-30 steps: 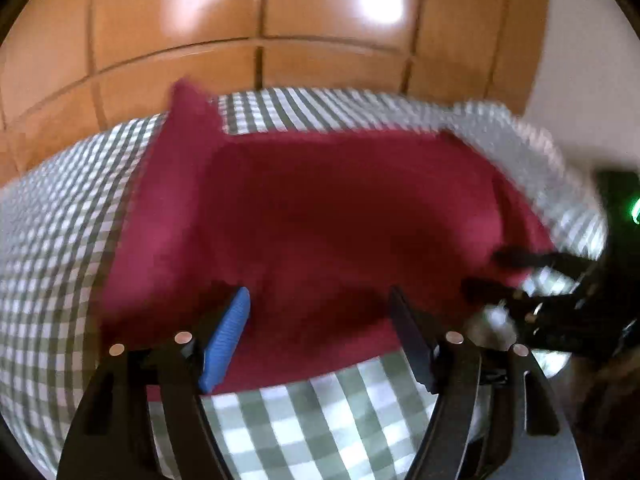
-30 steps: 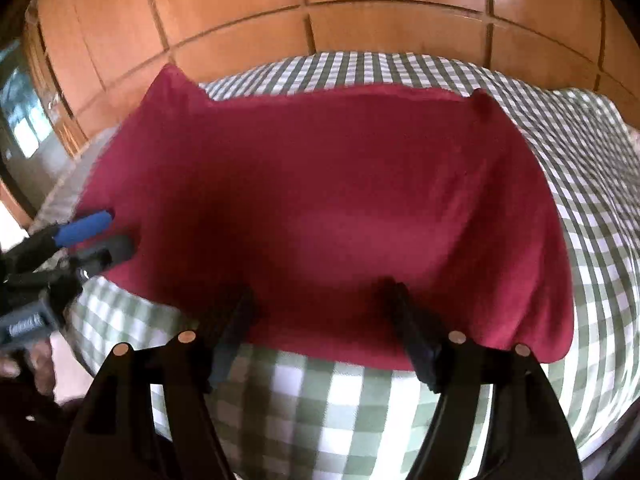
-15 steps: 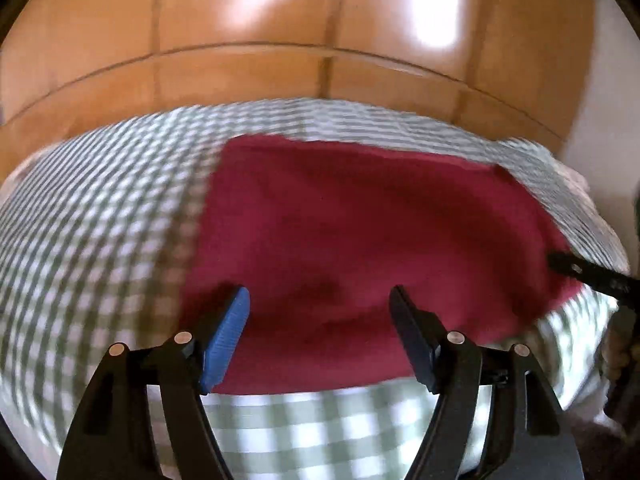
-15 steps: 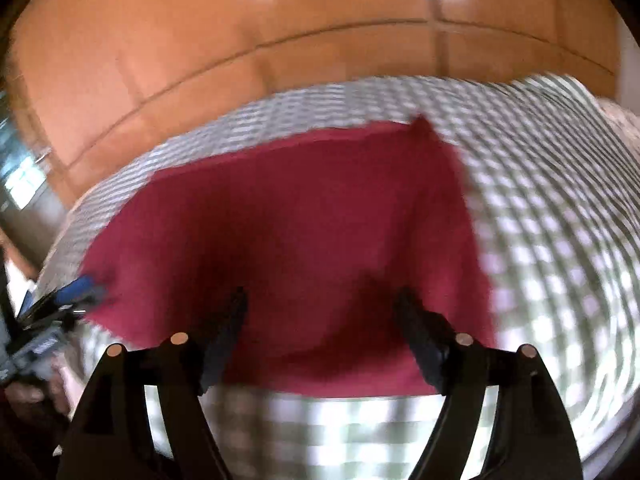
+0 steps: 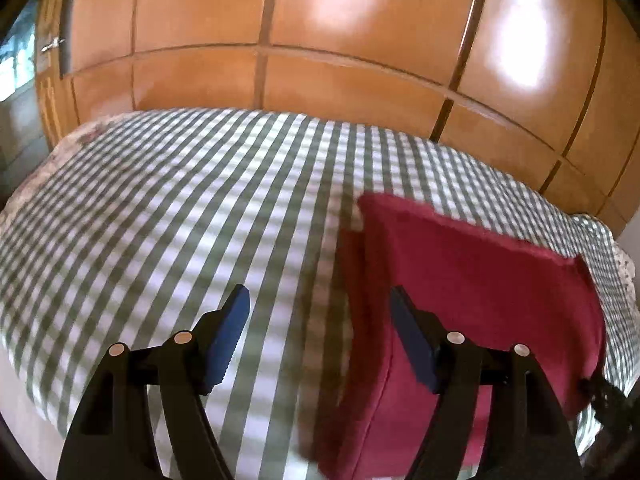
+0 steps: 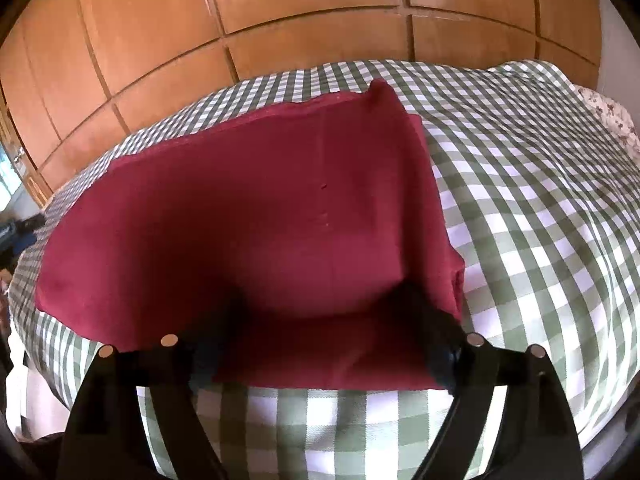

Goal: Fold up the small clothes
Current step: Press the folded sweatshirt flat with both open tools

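Left wrist view looks down over a bed covered with a green-and-white checked sheet [image 5: 168,216]; the left gripper [image 5: 318,336] hangs above the bare checks with its jaws spread apart and nothing between them; its blue pads [image 5: 228,332] face each other across an empty gap; the dark red cloth [image 5: 472,304] lies on the sheet to the right, and the right-hand finger overlaps its near left edge in the picture, though whether it touches the cloth cannot be told; the cloth's far edge runs as a slanted line toward a corner at the right; a dark tip of the other tool shows at the lower right, just beside the cloth's near right corner; behind the bed stands a wall of orange-brown wooden cupboard doors [image 5: 360,40] with bright reflections on them.

Right wrist view shows the right gripper [image 6: 324,340] low over the near edge of the dark red cloth [image 6: 248,216]; its jaws are opening, and the near strip of cloth lies between the two dark fingers without being pinched; the cloth is spread flat on the checked sheet [image 6: 528,208], with a doubled layer along its right side and a small peak raised at the far right corner; a flowered fabric [image 6: 612,120] peeks out at the far right edge of the bed; the wooden cupboard doors [image 6: 280,12] fill the background.
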A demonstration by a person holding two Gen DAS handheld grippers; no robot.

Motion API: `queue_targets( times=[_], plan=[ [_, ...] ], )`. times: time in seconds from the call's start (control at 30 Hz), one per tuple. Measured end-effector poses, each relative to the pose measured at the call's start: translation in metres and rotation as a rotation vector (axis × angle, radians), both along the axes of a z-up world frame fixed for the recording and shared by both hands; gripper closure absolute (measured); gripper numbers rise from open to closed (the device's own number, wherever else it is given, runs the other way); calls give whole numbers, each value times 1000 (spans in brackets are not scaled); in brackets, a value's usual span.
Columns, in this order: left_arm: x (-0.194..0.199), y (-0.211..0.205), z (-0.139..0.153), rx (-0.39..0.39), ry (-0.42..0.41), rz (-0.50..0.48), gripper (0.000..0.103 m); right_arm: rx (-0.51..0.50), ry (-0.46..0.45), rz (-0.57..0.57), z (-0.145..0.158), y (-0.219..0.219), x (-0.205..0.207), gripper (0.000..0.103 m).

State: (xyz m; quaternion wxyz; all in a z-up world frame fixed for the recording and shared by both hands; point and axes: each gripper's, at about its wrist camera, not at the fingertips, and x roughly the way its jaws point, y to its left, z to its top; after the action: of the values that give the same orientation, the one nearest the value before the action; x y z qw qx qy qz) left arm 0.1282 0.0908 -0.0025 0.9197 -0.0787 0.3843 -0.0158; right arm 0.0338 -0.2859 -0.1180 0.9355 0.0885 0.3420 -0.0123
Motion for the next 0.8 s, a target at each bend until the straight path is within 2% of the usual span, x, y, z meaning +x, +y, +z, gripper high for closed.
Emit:
queue_targets(
  times=[0.1, 0.23, 0.3, 0.4, 0.47, 0.57, 0.8],
  plan=[
    [17, -14, 0, 55, -22, -21, 32, 0, -1, -6, 0, -1, -1, 18],
    [44, -32, -18, 100, 27, -26, 32, 0, -1, -11, 0, -1, -1, 16],
    [56, -40, -36, 144, 68, -18, 32, -1, -1, -9, 0, -1, -1, 16],
    [67, -35, -57, 116, 116, 10, 32, -3, 0, -6, -1, -1, 0, 16],
    [65, -33, -55, 103, 106, 20, 32, -7, -1, -5, -1, 1, 0, 14],
    [59, -35, -51, 133, 80, 12, 32, -22, 3, -4, -2, 4, 2, 11],
    [45, -44, -45, 161, 33, -22, 32, 6, 31, 26, 9, 0, 4, 11]
  ],
)
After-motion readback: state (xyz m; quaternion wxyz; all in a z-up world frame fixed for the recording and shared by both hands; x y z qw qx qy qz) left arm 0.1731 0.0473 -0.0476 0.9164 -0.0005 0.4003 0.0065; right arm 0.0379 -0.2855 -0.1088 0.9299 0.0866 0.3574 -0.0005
